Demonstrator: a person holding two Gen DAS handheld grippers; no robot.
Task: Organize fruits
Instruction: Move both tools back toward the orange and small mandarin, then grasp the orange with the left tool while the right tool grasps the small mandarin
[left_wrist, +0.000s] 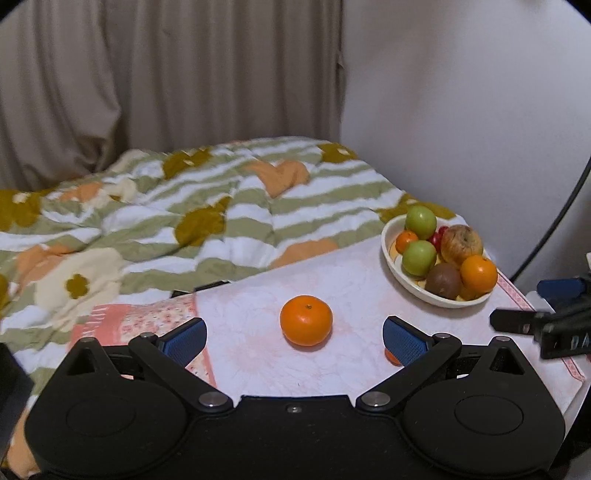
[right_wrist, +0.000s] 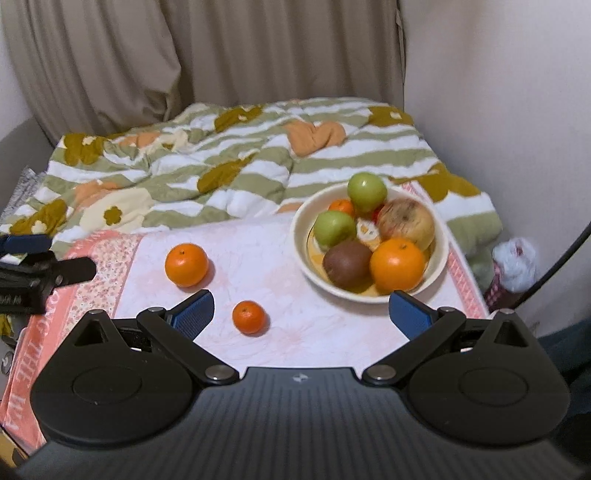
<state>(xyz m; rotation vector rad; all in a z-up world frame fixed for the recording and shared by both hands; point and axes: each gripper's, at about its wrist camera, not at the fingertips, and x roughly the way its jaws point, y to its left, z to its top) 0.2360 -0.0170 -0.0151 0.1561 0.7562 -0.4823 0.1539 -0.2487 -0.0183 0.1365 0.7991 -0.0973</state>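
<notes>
A large orange (left_wrist: 306, 319) (right_wrist: 186, 264) lies on the pink-and-white cloth, just ahead of my open left gripper (left_wrist: 294, 339) and between its blue fingers. A small mandarin (right_wrist: 249, 317) lies nearer, ahead of my open, empty right gripper (right_wrist: 301, 312); in the left wrist view it peeks out behind the right finger (left_wrist: 391, 356). A cream bowl (right_wrist: 440, 254) (left_wrist: 388, 236) at the right holds green apples, oranges, a brown fruit and a blotchy apple. My right gripper shows at the right edge of the left wrist view (left_wrist: 517, 321), my left gripper at the left edge of the right wrist view (right_wrist: 74, 269).
The table carries a pink floral cloth (right_wrist: 295, 339) with a salmon border. Behind it lies a rumpled green-striped flowered quilt (left_wrist: 166, 221). Beige curtains (left_wrist: 166, 74) and a white wall (left_wrist: 461, 110) stand behind. A plastic bag (right_wrist: 515, 264) sits on the floor at right.
</notes>
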